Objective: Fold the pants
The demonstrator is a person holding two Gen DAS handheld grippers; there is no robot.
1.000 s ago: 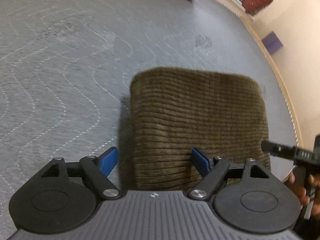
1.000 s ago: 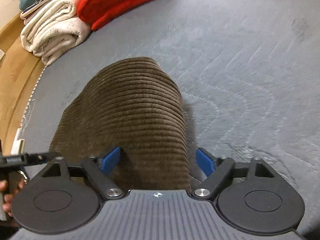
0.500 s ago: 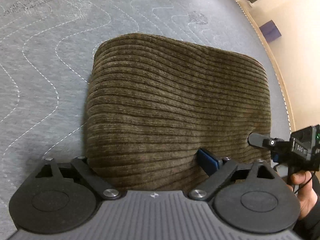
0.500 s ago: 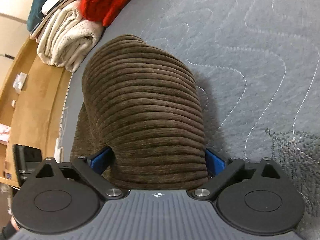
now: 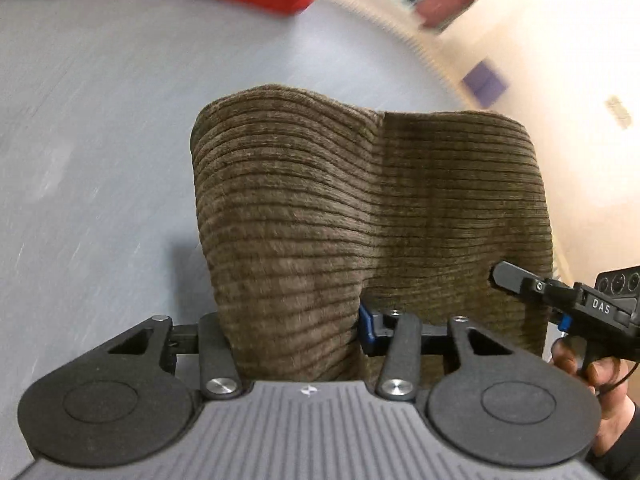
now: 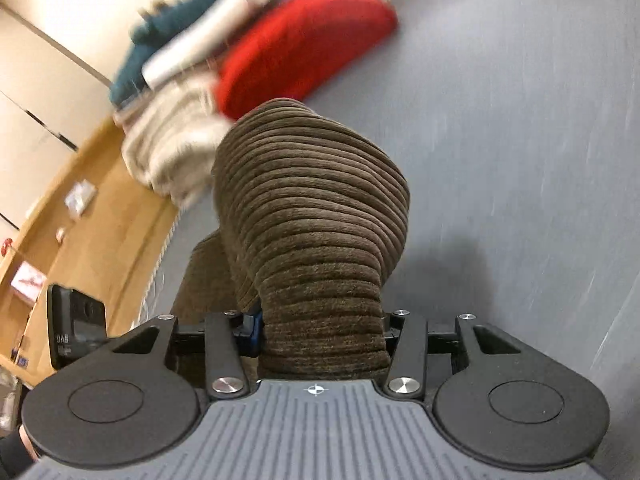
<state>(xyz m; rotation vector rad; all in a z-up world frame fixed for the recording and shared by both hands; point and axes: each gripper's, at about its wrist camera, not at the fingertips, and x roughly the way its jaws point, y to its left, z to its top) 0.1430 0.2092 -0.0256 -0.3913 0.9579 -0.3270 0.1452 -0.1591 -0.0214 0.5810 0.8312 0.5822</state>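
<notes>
The brown corduroy pants (image 5: 360,208) are folded into a thick bundle and hang lifted above the grey mattress (image 5: 88,168). My left gripper (image 5: 288,332) is shut on the near left part of the bundle. My right gripper (image 6: 320,336) is shut on the other near part of the pants (image 6: 316,240), which bulge up between its fingers. The right gripper also shows at the right edge of the left wrist view (image 5: 568,296), against the cloth.
A pile of folded clothes lies at the far end of the mattress: a red piece (image 6: 304,40), a cream piece (image 6: 168,148) and a teal one (image 6: 136,60). A wooden floor (image 6: 80,232) lies past the mattress edge. A cream wall (image 5: 560,40) stands at the right.
Both grippers have closed on the pants and lifted the bundle off the mattress. The cloth now sags and creases in the middle, and the views are blurred by motion.
</notes>
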